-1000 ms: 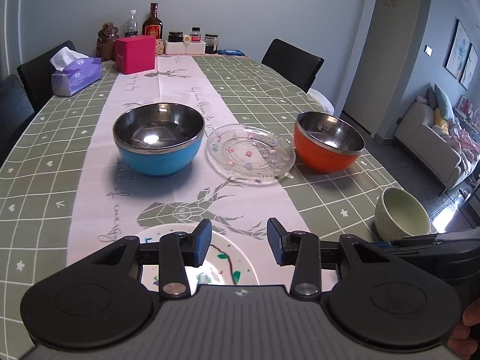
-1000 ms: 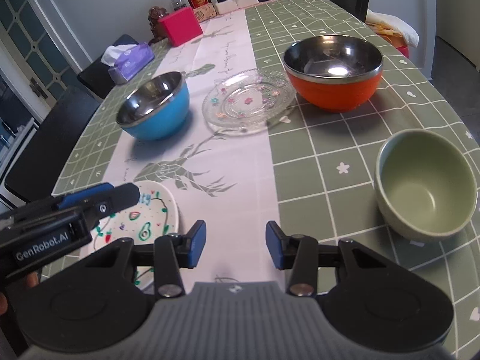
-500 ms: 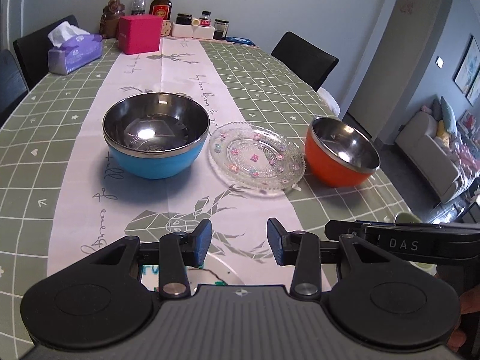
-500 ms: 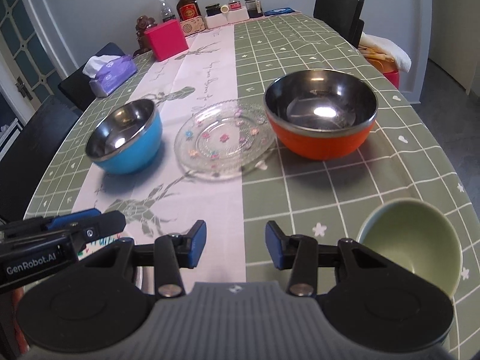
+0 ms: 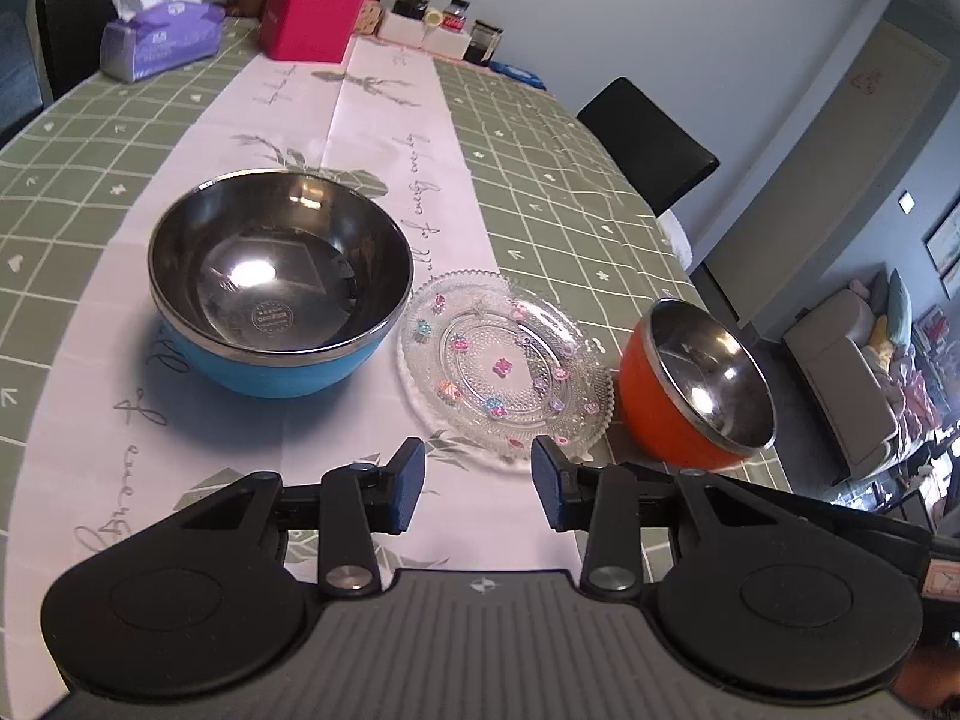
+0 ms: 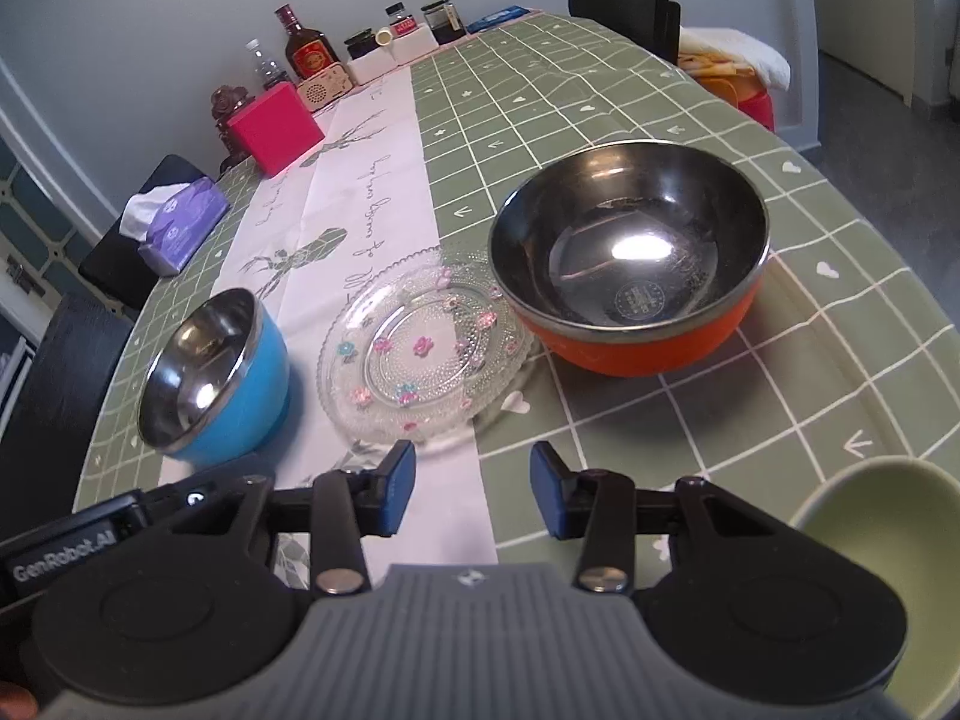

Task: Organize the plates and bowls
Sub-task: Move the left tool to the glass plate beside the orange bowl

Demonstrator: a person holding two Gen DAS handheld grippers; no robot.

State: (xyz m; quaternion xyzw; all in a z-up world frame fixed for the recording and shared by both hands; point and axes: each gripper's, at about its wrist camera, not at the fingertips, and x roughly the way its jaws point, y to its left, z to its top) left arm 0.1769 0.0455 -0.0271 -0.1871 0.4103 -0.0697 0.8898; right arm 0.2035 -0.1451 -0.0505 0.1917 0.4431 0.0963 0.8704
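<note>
Clear beaded glass plate [image 5: 505,369] sits on worktop [image 6: 780,396] between blue steel-lined bowl [image 5: 279,282] and orange steel-lined bowl [image 6: 630,255], left gripper [image 5: 478,487] and right gripper [image 6: 473,493] both apart, empty, jaws just closing slightly; approach step, next needs 1 rim grasp.

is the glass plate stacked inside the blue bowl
No, the glass plate lies flat on the table between the blue bowl and the orange bowl.
</note>
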